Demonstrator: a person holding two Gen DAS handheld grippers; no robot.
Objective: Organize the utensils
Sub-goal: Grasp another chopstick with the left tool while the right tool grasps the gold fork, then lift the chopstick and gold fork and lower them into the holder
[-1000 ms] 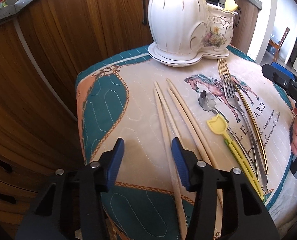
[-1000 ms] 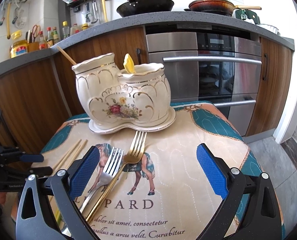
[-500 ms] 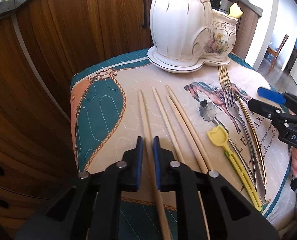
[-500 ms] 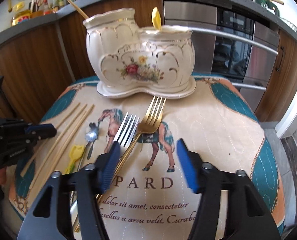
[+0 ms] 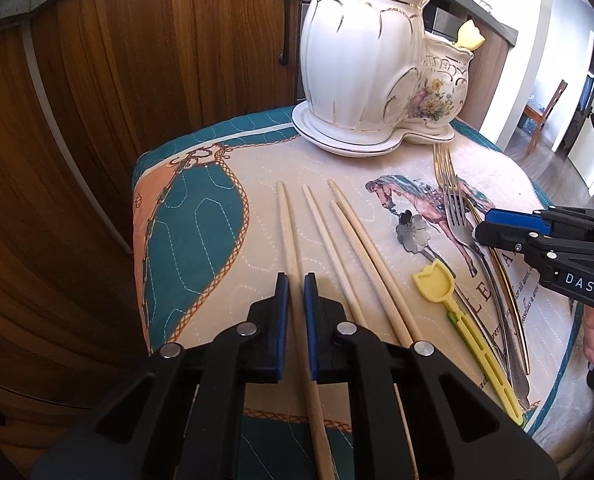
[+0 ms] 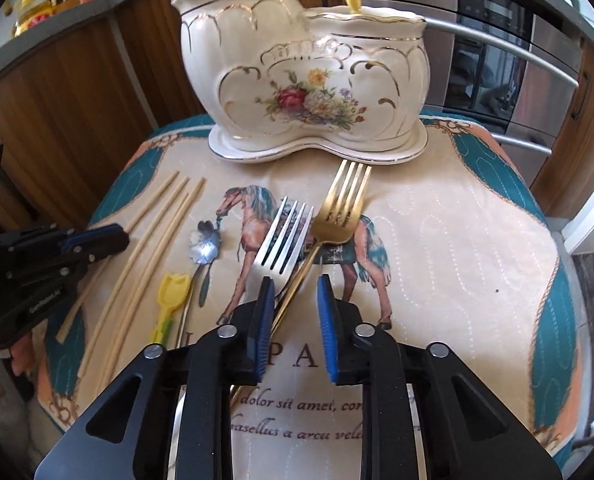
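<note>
Left hand-held gripper (image 5: 293, 292) clamped on the leftmost pale wooden chopstick (image 5: 287, 224), flat on the quilted horse-print mat (image 5: 185, 216) beside three more pale wooden chopsticks (image 5: 361, 248). Right hand-held gripper (image 6: 295, 298) partly open, straddling the gold fork's handle (image 6: 293, 292), silver fork (image 6: 281, 240) just left. Beyond, on the mat: cream floral two-pot ceramic utensil holder (image 6: 309, 80). Near the chopsticks: yellow tulip-shaped plastic pick (image 5: 457, 312), small flower-bowled metal spoon (image 5: 411, 232).

Right tongs (image 6: 295, 298) part-open over gold fork (image 6: 339, 208) handle — silver fork (image 6: 283, 240) beside
</note>
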